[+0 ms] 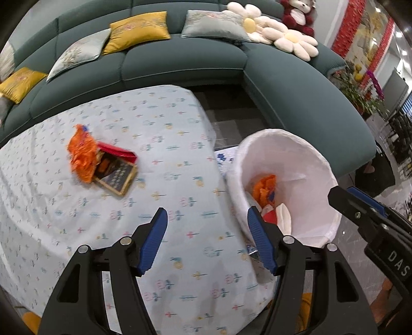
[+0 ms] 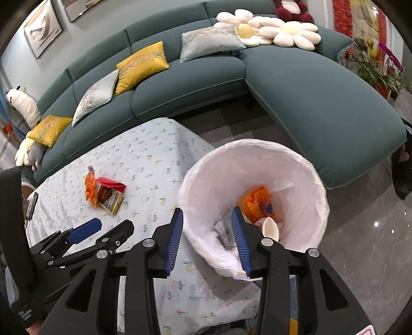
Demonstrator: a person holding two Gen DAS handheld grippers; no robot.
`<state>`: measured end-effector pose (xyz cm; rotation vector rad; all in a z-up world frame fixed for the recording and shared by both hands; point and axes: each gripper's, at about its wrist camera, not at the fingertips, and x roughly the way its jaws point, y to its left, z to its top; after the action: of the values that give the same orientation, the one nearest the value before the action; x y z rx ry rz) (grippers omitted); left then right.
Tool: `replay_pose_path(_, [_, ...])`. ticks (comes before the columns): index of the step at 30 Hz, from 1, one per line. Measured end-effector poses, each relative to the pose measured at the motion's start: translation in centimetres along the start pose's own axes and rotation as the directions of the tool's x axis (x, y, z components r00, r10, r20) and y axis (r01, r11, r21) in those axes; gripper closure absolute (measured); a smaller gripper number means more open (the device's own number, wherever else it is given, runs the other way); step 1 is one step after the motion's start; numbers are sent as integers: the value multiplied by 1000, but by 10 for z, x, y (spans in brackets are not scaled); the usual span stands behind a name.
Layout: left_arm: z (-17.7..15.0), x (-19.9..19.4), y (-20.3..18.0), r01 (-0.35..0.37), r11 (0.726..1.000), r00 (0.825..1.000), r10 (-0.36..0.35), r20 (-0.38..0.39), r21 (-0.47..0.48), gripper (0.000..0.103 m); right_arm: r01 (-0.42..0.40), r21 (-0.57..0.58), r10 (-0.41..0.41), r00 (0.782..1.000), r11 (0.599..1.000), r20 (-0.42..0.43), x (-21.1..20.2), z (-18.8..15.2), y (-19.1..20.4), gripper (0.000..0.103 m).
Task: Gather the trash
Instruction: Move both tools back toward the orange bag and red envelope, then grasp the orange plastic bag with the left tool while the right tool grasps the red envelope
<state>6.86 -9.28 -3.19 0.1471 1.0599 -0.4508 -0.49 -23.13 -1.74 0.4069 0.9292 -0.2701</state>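
Hovering spread and empty, the left gripper point(image 1: 207, 232) and right gripper point(image 2: 207, 232) are facing light, crinkly orange wrapper point(image 1: 82, 154); pinch its bunched middle.

1. A long teal sofa point(image 2: 195, 85) curves round the back and runs down the right side.
2. On its seat, two yellow cushions point(image 2: 143, 65) alternate with pale grey ones point(image 2: 208, 42).
3. Two white daisy pillows point(image 2: 267, 31) lie side by side at the sofa's corner, a dark red plush toy point(image 1: 298, 15) just behind them.
4. Far left, a white plush point(image 2: 22, 104) leans at the sofa's end.
5. Framed pictures point(image 2: 42, 27) hang on the wall above.
6. The desk wears a pale patterned cloth point(image 1: 123, 226).
7. Potted flowers point(image 2: 373, 69) stand at far right, on glossy grey floor point(image 2: 368, 244).
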Motion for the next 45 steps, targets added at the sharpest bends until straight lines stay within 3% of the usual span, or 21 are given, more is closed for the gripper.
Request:
replay_pose_path(11, [-9,-10,58,-40,996,999,41,7,-83,41,-31,-74,28,999,997,-31,9,-8,54,64])
replay_pose_path(13, [-10,-10,66,-49,994,999,50,7,-93,36,-36,-92,33,999,995,-38,12,-9,65,64])
replay_pose_path(21, [-10,-2,115,-89,983,996,91,4,-158,33,-60,-157,48,996,986,-79,38,-10,102,62])
replay_pose_path(31, [20,39,181,-139,974,990,137,-26,-177,33,-109,-239,73,985,965,-154,106,5,161,60])
replay_pose_path(38, [45,74,202,-144,981,989,139,-47,-127,33,-138,-281,85,978,950,-192,156,20,195,60])
replay_pose_path(42, [51,90,210,-109,988,992,101,-78,-113,46,-139,-304,77,975,942,-206,176,24,205,60])
replay_pose_path(45, [51,100,216,-69,990,993,56,-109,-122,67,-145,-314,82,975,938,-208,188,28,210,60])
